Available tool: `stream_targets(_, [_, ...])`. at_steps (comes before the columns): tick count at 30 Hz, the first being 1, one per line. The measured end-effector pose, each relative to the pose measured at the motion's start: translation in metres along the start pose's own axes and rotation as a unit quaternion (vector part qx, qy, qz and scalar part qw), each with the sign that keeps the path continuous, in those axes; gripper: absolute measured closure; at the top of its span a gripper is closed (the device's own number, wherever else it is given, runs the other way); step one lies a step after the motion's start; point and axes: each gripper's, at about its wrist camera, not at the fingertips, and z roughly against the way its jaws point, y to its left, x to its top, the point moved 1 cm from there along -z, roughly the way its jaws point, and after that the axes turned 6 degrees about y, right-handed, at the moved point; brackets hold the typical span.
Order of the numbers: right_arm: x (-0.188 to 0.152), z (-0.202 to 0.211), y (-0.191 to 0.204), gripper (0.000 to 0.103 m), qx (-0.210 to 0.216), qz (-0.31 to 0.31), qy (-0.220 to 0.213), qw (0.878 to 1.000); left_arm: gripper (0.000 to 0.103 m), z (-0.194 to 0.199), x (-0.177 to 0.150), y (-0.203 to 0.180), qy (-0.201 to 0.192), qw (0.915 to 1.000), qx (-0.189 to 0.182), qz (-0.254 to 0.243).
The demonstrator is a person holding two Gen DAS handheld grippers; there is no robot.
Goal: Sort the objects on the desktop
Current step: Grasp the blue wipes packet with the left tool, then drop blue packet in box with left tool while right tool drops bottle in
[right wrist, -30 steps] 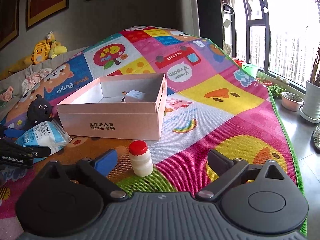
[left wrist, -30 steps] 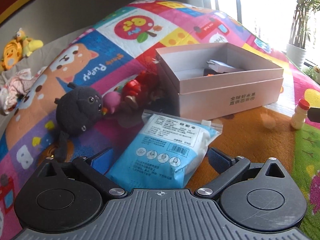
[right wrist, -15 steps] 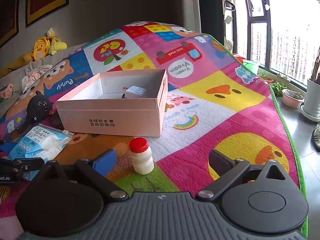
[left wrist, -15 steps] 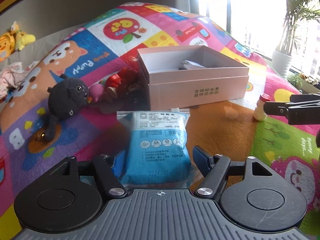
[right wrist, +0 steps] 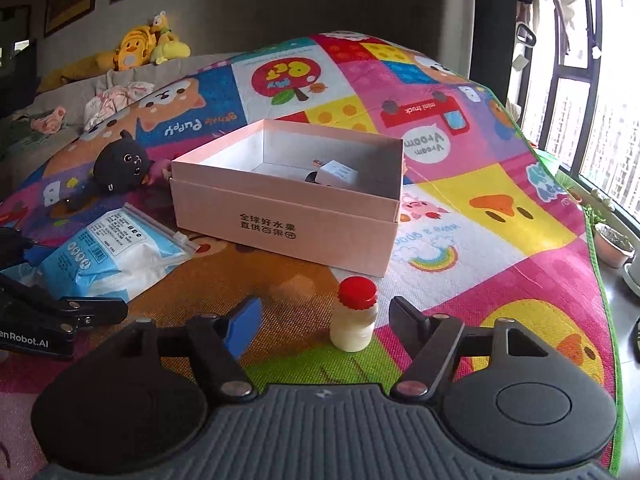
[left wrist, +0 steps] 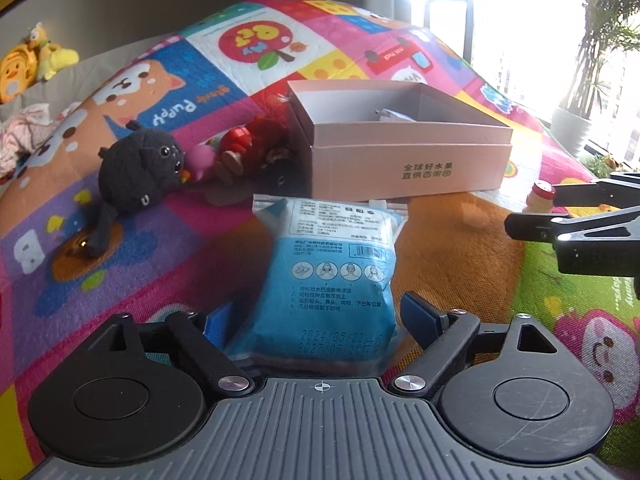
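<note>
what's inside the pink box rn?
Inside the pink box, a small white carton lies near the back right, with something dark just left of it, too hidden to identify. The near wall covers the front of the floor.

Daylight from blown-out window [left wrist: 520, 20], dim wall [right wrist: 280, 0], fisheye-warped edges, sharp focus

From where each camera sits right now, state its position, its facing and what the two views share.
Left wrist: on the left gripper, low over the mat, facing the box; its fingers flank the blue packet; the right gripper enters at right.
Right wrist: on the right gripper, facing the box; its open fingers flank the bottle; the left gripper enters at left.
Shared: box, packet, bottle, black plush.
</note>
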Motion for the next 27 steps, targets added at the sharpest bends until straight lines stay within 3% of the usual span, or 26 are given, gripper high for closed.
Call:
stream_targets(5, [0.006, -0.009, 0.005, 0.052, -0.011, 0.010, 0.014, 1.000, 0.011, 0.000, 0.000, 0.002, -0.001, 1.0000, -0.001, 0.007])
stream_targets(11, [0.007, -0.016, -0.001, 0.059, -0.023, 0.005, 0.022, 0.999, 0.010, 0.002, 0.002, 0.001, -0.008, 0.9999, 0.001, 0.007])
stream_targets(13, [0.008, -0.019, -0.003, 0.077, -0.020, 0.003, 0.031, 0.999, 0.010, 0.001, 0.005, 0.000, -0.011, 0.9999, 0.004, 0.003])
stream_targets(17, [0.008, -0.014, -0.005, 0.078, -0.002, 0.001, 0.039, 0.999, 0.013, -0.004, 0.015, -0.008, -0.016, 0.9997, 0.012, -0.013])
stream_targets(21, [0.010, 0.007, -0.010, 0.078, 0.030, -0.004, 0.036, 0.999, 0.036, -0.005, 0.018, -0.016, -0.014, 0.9991, 0.020, -0.034])
stream_targets(24, [0.015, 0.032, -0.021, 0.078, 0.047, -0.013, 0.020, 0.999, 0.042, 0.007, 0.017, -0.019, -0.018, 0.9986, 0.018, -0.045])
stream_targets(27, [0.030, 0.063, -0.032, 0.078, 0.046, -0.012, -0.019, 0.999, 0.043, 0.033, 0.032, -0.021, -0.052, 0.9970, 0.012, -0.056])
